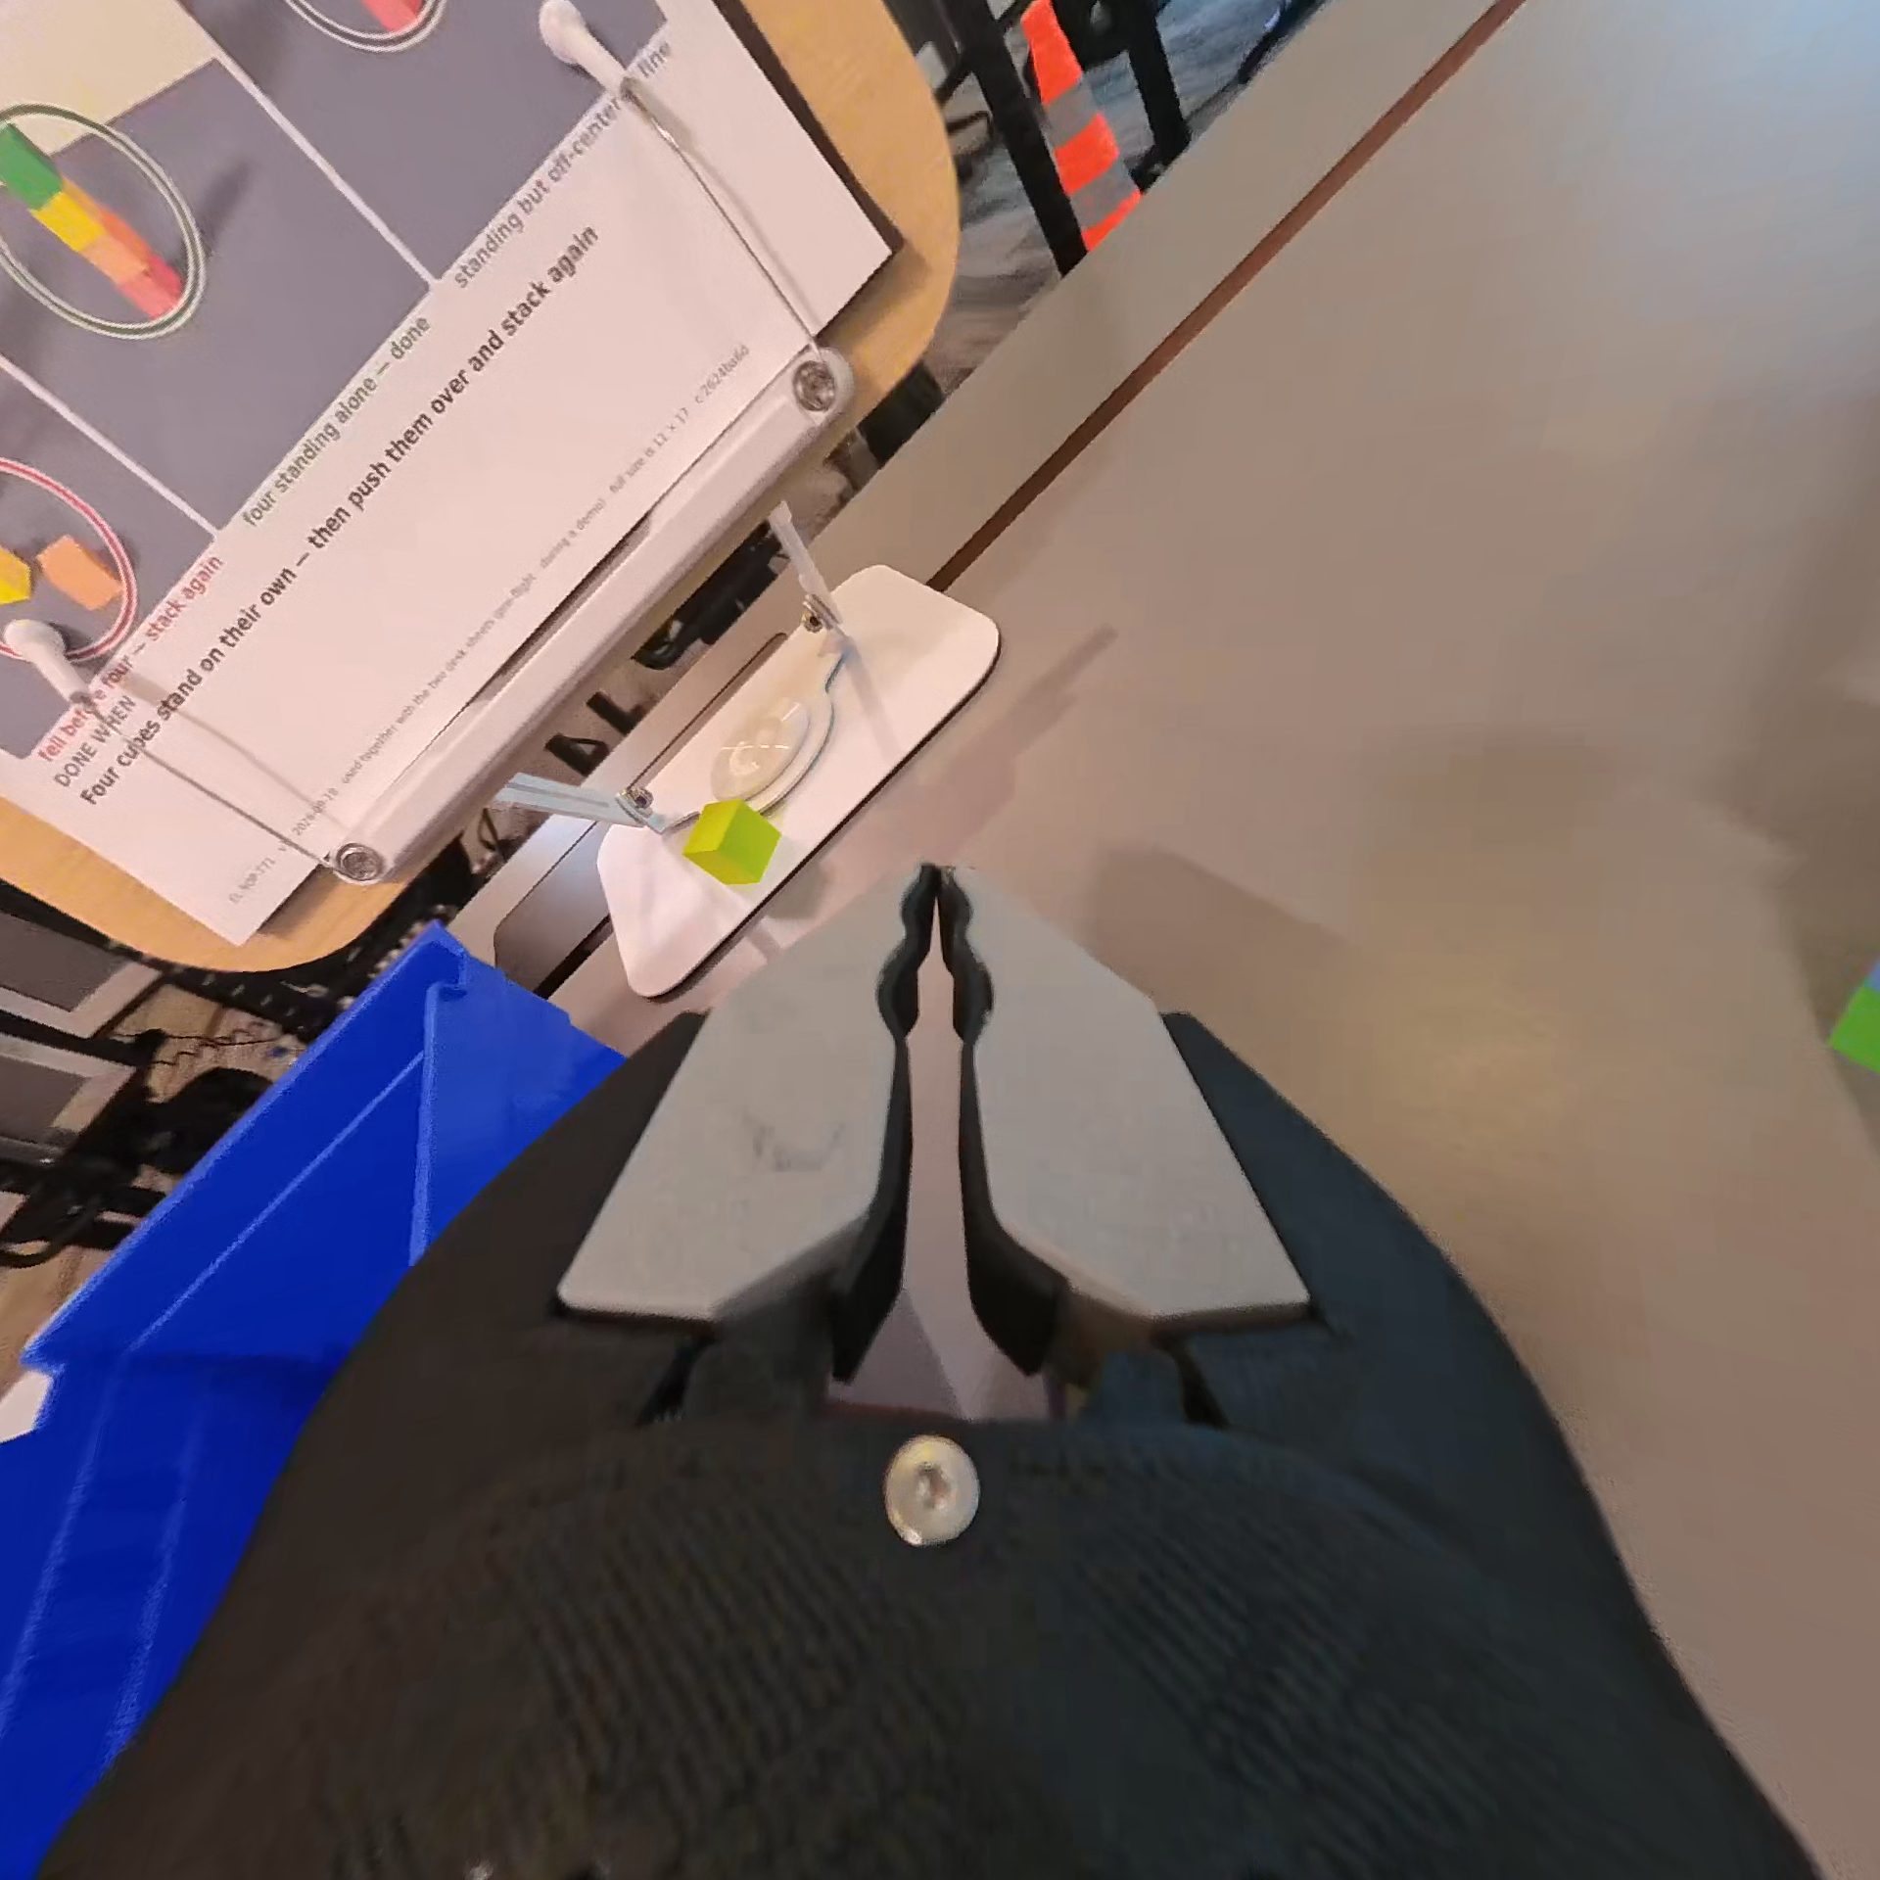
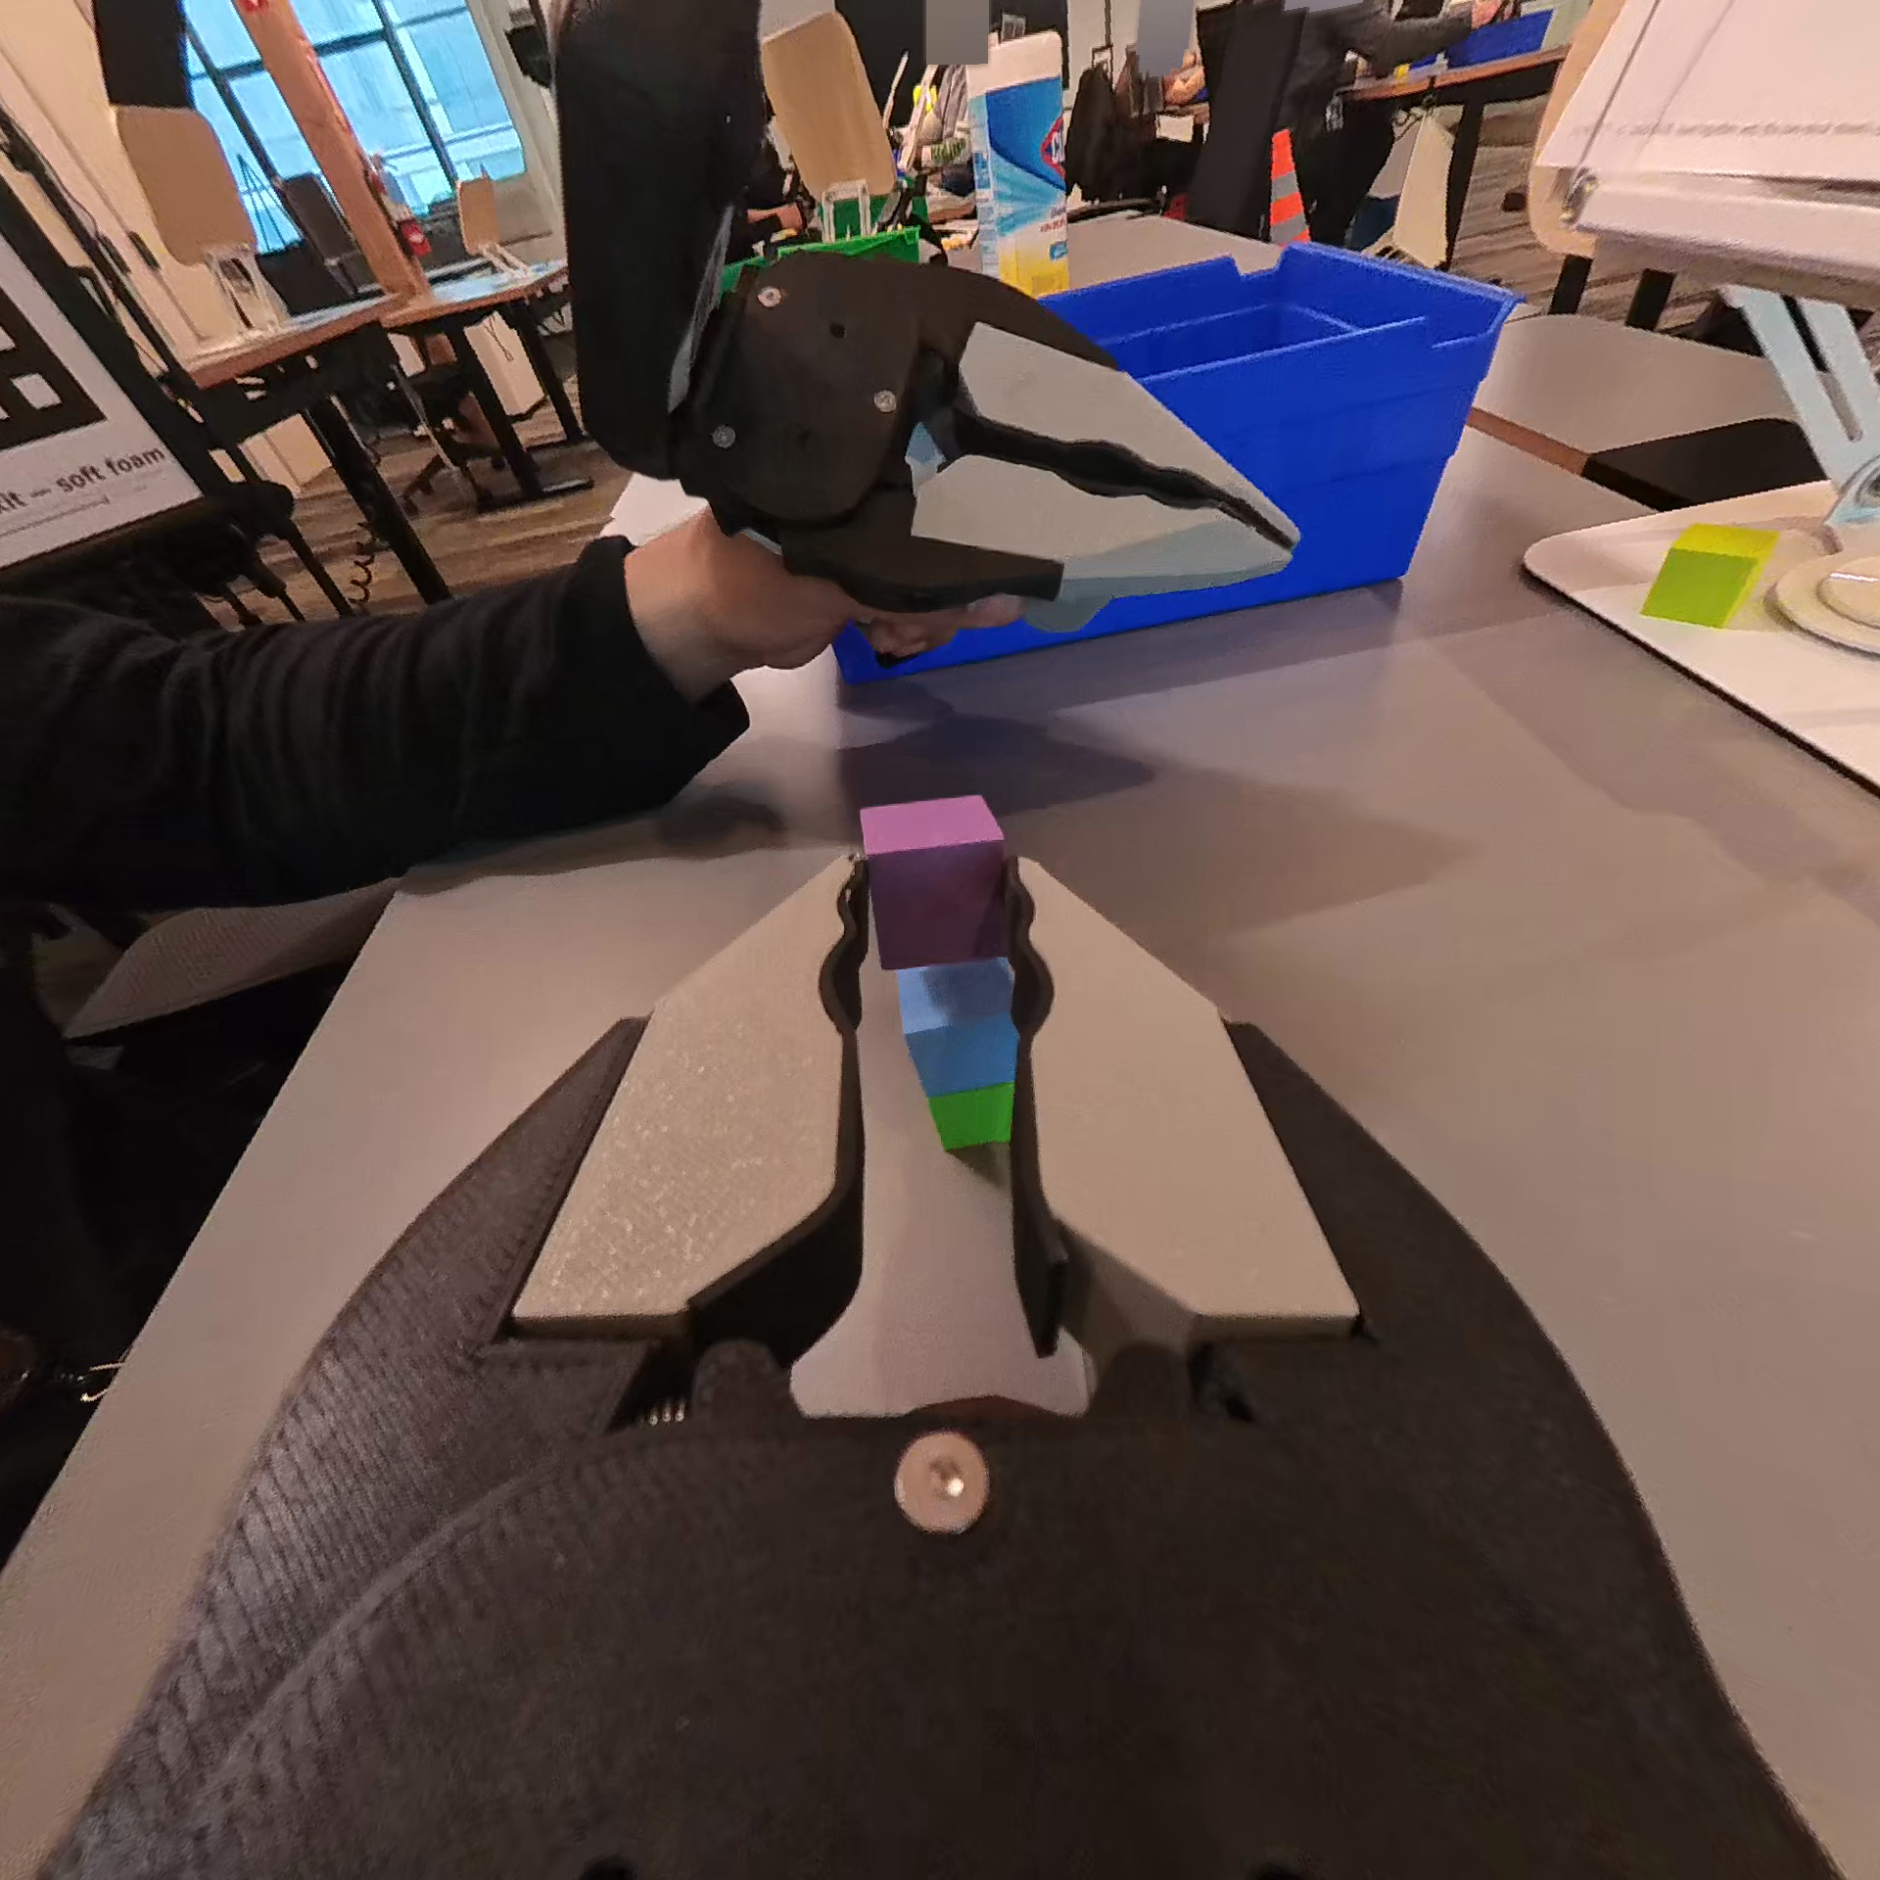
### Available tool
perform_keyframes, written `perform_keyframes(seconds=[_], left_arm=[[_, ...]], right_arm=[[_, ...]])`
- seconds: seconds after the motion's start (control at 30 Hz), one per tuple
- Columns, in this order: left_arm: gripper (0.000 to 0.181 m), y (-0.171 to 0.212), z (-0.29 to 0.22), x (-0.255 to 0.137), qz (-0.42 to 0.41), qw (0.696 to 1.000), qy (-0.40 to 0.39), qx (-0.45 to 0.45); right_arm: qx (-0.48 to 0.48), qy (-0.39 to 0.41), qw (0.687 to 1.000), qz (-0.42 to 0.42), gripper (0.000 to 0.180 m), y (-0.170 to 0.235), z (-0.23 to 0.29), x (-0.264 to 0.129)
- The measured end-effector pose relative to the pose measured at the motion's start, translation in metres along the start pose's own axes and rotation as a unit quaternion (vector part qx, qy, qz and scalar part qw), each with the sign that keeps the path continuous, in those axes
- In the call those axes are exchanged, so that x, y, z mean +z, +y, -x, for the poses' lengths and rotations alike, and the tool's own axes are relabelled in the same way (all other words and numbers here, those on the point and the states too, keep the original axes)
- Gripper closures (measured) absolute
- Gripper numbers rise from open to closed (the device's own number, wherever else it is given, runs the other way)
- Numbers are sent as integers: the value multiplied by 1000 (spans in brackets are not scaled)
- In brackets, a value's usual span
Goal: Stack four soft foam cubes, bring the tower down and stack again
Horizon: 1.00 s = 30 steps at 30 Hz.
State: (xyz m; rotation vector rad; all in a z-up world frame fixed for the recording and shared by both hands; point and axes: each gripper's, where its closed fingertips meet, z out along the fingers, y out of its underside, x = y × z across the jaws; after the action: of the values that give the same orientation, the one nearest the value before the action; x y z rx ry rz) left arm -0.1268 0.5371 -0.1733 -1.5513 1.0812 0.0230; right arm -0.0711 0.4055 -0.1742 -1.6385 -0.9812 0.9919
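right gripper (image 2: 938, 895) grasps purple cube (image 2: 934, 877) over blue cube (image 2: 960, 1027) | left gripper (image 1: 936, 881) clenched, empty | lime cube (image 1: 732, 840) in both views

The purple cube (image 2: 941, 880) tops a sky-blue cube (image 2: 961, 1027) and a bright green cube (image 2: 972, 1116). A lime-green cube (image 2: 1709, 587) sits on a white base plate (image 2: 1729, 661). The counter (image 2: 1424, 865) is plain matt grey. The bin (image 2: 1302, 427) is saturated blue. Each hand-held gripper, left (image 1: 936, 877) and right (image 2: 936, 895), has pale grey speckled finger plates on a ribbed black body. The sleeve (image 2: 305, 732) is black. A traffic cone (image 2: 1287, 188) shows orange with grey bands.
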Motion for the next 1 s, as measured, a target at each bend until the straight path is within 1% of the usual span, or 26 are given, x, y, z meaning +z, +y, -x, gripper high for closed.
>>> perform_keyframes(seconds=[0.17,0.63,1.0], left_arm=[[181,3,-5,3,14,999,-12,42],[181,4,-2,2,17,998,-19,50],[181,4,-2,1,18,998,-24,58]], right_arm=[[-5,0,1000,8,156,3,1,1],[-14,18,1000,21,156,6,-4,3],[-14,13,999,33,156,12,-4,3]])
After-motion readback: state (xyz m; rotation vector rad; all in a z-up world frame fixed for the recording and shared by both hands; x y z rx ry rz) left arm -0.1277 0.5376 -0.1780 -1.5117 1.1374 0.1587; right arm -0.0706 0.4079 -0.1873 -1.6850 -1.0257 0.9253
